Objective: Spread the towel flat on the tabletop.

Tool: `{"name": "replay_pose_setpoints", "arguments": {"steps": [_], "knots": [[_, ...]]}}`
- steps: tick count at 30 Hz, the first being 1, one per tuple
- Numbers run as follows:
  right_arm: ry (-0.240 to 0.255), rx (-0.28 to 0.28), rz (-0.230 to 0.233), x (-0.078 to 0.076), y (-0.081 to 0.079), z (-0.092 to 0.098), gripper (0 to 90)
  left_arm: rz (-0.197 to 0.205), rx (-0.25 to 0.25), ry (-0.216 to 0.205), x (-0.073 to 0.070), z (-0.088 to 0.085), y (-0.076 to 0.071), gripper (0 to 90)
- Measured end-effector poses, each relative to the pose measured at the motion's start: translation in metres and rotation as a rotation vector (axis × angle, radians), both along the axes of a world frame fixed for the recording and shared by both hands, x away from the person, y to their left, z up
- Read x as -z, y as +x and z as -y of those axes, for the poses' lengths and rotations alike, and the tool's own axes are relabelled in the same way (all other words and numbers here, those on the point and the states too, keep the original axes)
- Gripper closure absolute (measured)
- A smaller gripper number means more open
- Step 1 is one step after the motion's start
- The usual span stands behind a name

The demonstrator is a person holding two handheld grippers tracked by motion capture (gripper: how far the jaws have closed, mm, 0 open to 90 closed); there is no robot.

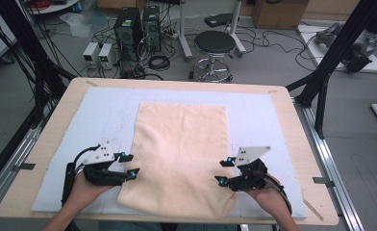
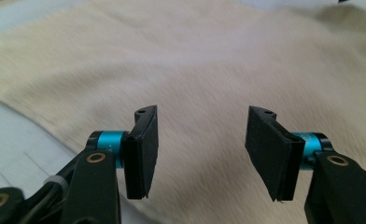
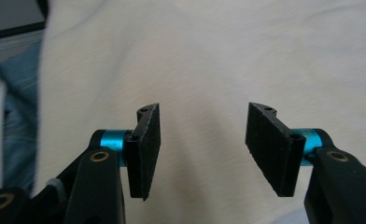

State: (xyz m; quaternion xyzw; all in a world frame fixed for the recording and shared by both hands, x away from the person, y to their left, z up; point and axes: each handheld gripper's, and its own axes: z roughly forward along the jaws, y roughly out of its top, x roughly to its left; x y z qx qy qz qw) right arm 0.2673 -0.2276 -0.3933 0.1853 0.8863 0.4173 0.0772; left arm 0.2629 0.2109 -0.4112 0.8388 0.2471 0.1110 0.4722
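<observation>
We stand at the approach step: both claws are over the near part of the cream towel point(image 1: 179, 154), which lies flat on the pale blue mat point(image 1: 254, 115) in the middle of the worktop point(image 1: 47, 139). The left claw point(image 1: 130, 164) is at about 8 o'clock from the towel's centre, over its left edge, and the right claw point(image 1: 223, 172) is at about 4 o'clock, over its right edge. Each claw is spread, and in both gripper views the black pads point(image 2: 144, 149) stand apart with only fabric behind them, so nothing is pinched. We judge that the next move calls for lowering each claw to the cloth's edge and pressing it together on the fabric. The towel's long axis runs from 6 to 12 o'clock, its short near edge toward the person; this near edge looks a little wavy.
</observation>
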Motion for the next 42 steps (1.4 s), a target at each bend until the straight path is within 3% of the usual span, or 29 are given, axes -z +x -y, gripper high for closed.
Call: {"name": "replay_pose_setpoints", "arguments": {"steps": [2,4,7,10,13,17,24,27,28,32,34,35,37,38,40,42], "knots": [[-0.019,-0.029,-0.019,0.007,-0.009,-0.003,44.0,-0.018,0.04,0.024,0.007,0.003,-0.005,43.9],[-0.068,-0.046,-0.015,0.017,-0.014,-0.008,46.3,-0.042,0.072,0.063,0.014,0.008,-0.004,46.3],[-0.115,-0.062,-0.037,0.03,-0.013,-0.014,63.6,-0.072,0.096,0.15,0.026,0.018,-0.001,60.9],[-0.13,-0.08,-0.022,0.03,-0.011,-0.018,80.2,-0.053,0.093,0.153,0.023,0.021,0.0,82.7],[-0.127,-0.096,-0.007,0.022,-0.012,-0.02,89.1,-0.036,0.068,0.135,0.016,0.018,-0.001,85.7],[-0.106,-0.092,0.031,0.005,-0.012,-0.019,89.4,0.0,0.031,0.06,-0.001,0.01,-0.002,86.4],[-0.09,-0.041,0.105,-0.03,0.001,-0.012,89.6,0.072,-0.029,0.006,-0.035,0.005,0.014,86.4],[-0.101,-0.003,0.139,-0.045,0.018,-0.008,89.7,0.07,-0.086,-0.037,-0.048,0.004,0.037,86.5],[-0.102,0.02,0.151,-0.049,0.027,-0.007,89.8,0.077,-0.113,-0.034,-0.051,0.005,0.047,86.4],[-0.105,0.14,0.163,-0.059,0.073,0.002,89.8,0.096,-0.243,-0.041,-0.062,0.015,0.095,86.4],[-0.075,0.219,0.143,-0.059,0.098,0.008,89.5,0.092,-0.311,-0.03,-0.062,0.02,0.117,83.7],[-0.05,0.241,0.114,-0.057,0.108,0.01,88.3,0.086,-0.342,-0.036,-0.061,0.021,0.124,77.1],[-0.029,0.237,0.072,-0.05,0.119,0.013,80.9,0.057,-0.32,-0.066,-0.059,0.019,0.129,70.9],[-0.029,0.219,0.053,-0.047,0.119,0.012,77.6,0.051,-0.297,-0.06,-0.058,0.018,0.127,68.6],[-0.032,0.168,0.05,-0.04,0.111,0.007,73.7,0.056,-0.261,-0.033,-0.053,0.016,0.119,63.4],[-0.05,0.125,0.039,-0.033,0.1,0.001,69.8,0.049,-0.223,-0.05,-0.048,0.012,0.108,60.5]]}}
